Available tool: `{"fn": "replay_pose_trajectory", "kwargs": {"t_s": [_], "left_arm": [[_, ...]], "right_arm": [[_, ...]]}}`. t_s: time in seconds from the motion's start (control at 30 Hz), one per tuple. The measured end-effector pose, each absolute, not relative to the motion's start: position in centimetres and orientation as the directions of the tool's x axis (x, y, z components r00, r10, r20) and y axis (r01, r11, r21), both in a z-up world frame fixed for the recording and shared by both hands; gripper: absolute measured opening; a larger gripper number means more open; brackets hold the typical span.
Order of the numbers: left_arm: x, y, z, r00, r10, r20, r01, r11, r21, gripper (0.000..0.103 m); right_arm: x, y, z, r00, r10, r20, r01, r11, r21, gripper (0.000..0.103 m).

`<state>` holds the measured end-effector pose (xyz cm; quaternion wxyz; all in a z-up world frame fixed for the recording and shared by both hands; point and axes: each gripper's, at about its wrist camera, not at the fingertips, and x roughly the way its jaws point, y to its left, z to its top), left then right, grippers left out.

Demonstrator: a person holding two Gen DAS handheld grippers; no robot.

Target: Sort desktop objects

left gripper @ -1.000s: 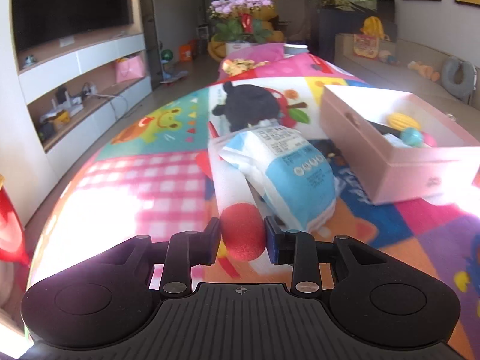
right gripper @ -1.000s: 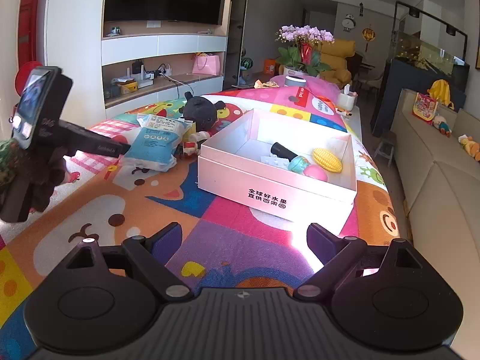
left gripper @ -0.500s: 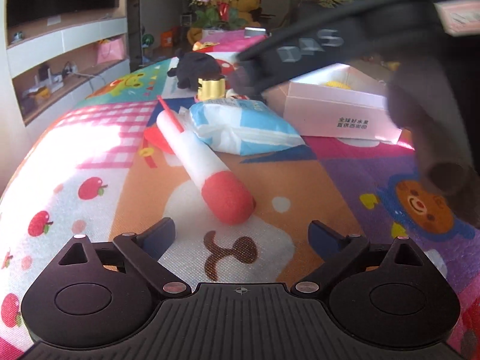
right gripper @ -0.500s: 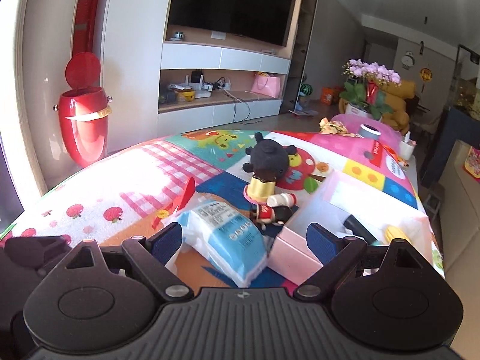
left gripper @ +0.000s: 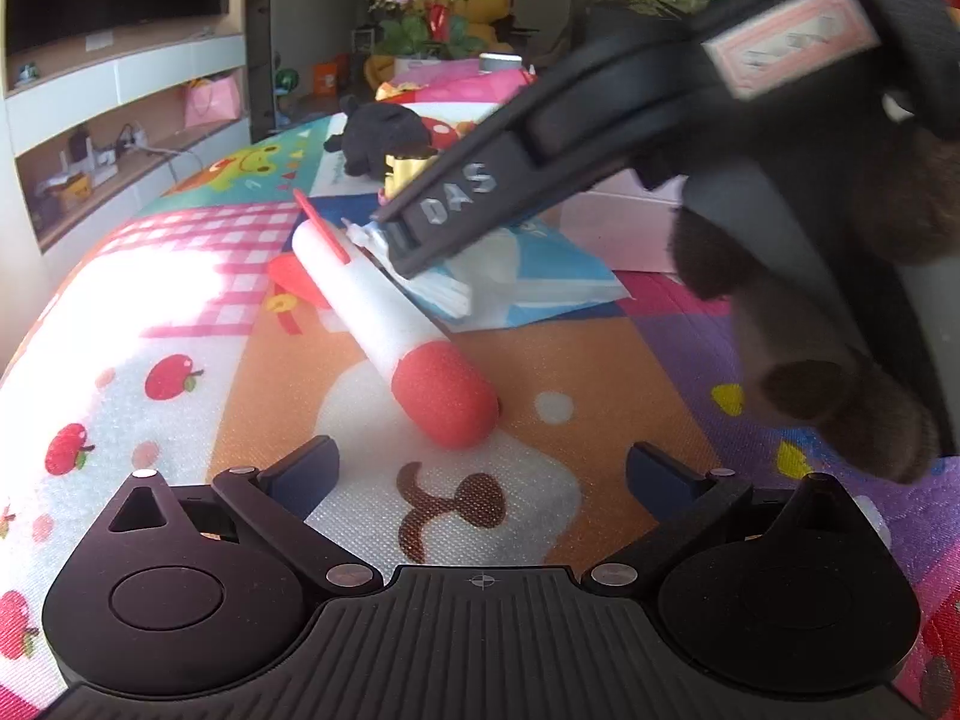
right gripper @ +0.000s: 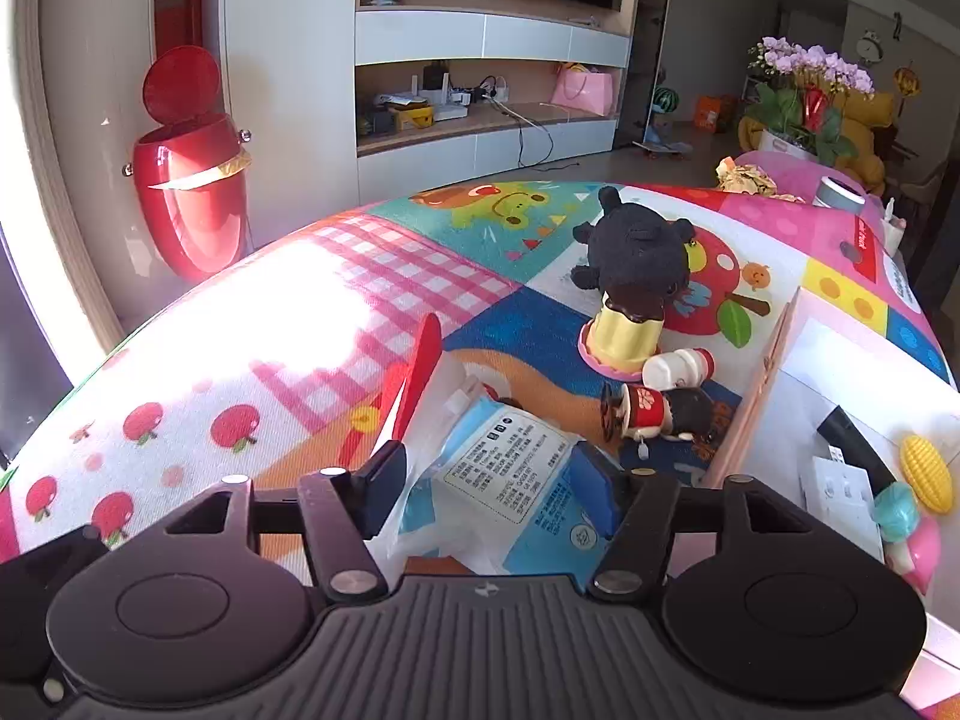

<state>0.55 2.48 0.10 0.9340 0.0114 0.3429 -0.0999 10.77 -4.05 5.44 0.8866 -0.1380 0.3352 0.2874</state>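
Note:
A white foam rocket with a red tip (left gripper: 408, 336) lies on the colourful mat, just ahead of my left gripper (left gripper: 480, 471), which is open and empty. My right gripper (right gripper: 489, 489) is closed down on a blue and white tissue pack (right gripper: 504, 480); it shows from the side in the left wrist view (left gripper: 432, 228), with the pack (left gripper: 528, 276) under it. A pink box (right gripper: 774, 384) at the right holds a toy corn (right gripper: 927, 471) and other small things.
A black plush toy (right gripper: 636, 252), a gold cup (right gripper: 621, 339) and small bottles (right gripper: 678, 369) lie beyond the pack. A red bin (right gripper: 192, 198) stands by the wall at the left. A flower pot (left gripper: 432, 30) stands at the far end.
My left gripper let go of the rocket's red tip, opened and drew back. My right gripper swung left over the tissue pack and closed on it.

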Motion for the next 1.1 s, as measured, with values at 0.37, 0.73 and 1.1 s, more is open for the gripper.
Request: {"fn": "replay_pose_trajectory", "kwargs": {"t_s": [0.37,0.73,1.1], "left_arm": [[0.6,2.5,0.3,0.729,-0.217,-0.65,0.239,0.969,-0.055,0.103],[-0.6,2.2,1.8,0.724,-0.215,-0.655,0.262,0.965,-0.027,0.103],[-0.5,1.9,1.5,0.702,-0.22,-0.678,0.317,0.948,0.02,0.103]], "right_arm": [[5.7,-14.6,4.5,0.628,0.289,-0.722,-0.436,0.9,-0.019,0.057],[8.4,-13.3,7.4,0.595,0.45,-0.666,-0.395,0.885,0.246,0.103],[9.6,-11.6,4.1,0.518,0.42,-0.745,-0.391,0.891,0.23,0.06]]}}
